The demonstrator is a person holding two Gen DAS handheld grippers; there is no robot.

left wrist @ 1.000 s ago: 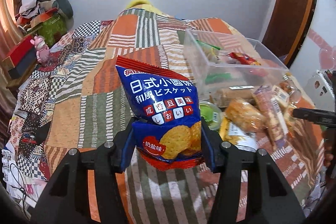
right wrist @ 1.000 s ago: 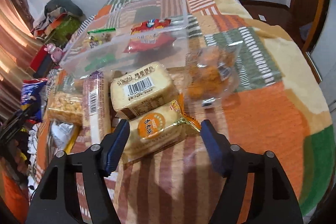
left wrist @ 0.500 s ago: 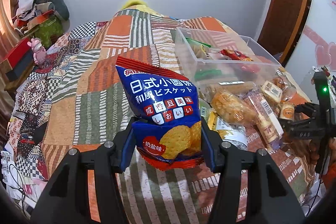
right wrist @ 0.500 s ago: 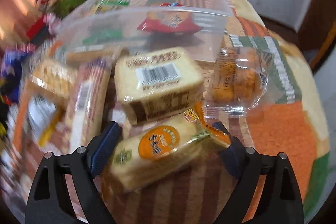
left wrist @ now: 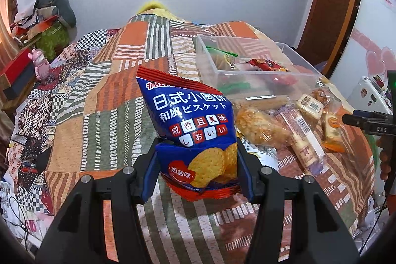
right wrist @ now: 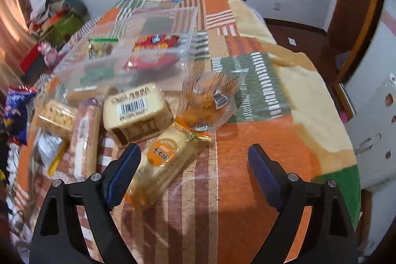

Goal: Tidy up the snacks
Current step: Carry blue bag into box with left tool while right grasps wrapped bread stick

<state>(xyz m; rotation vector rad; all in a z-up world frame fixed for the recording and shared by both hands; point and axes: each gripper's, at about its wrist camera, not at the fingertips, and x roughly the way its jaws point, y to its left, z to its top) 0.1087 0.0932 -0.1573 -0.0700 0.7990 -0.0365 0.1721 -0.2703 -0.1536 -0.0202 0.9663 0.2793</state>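
Note:
My left gripper is shut on a blue and red biscuit bag, held upright above the patchwork quilt. To its right stands a clear plastic box with a few snacks inside. In front of the box lies a heap of wrapped snacks. My right gripper hovers over that heap, its jaws opening and standing wide apart. An orange-labelled cake pack lies against its left finger and is not pinched. Beyond it sit a barcoded bread block and a clear bag of orange buns.
The patchwork quilt covers a bed that drops away on the right, toward a white cabinet and a wooden door frame. Clothes and boxes are piled at the far left. A long biscuit stick pack lies left of the bread.
The right gripper's jaws have spread wider and it has pulled back and up; the cake pack now sits by its left finger. The left gripper keeps the blue bag.

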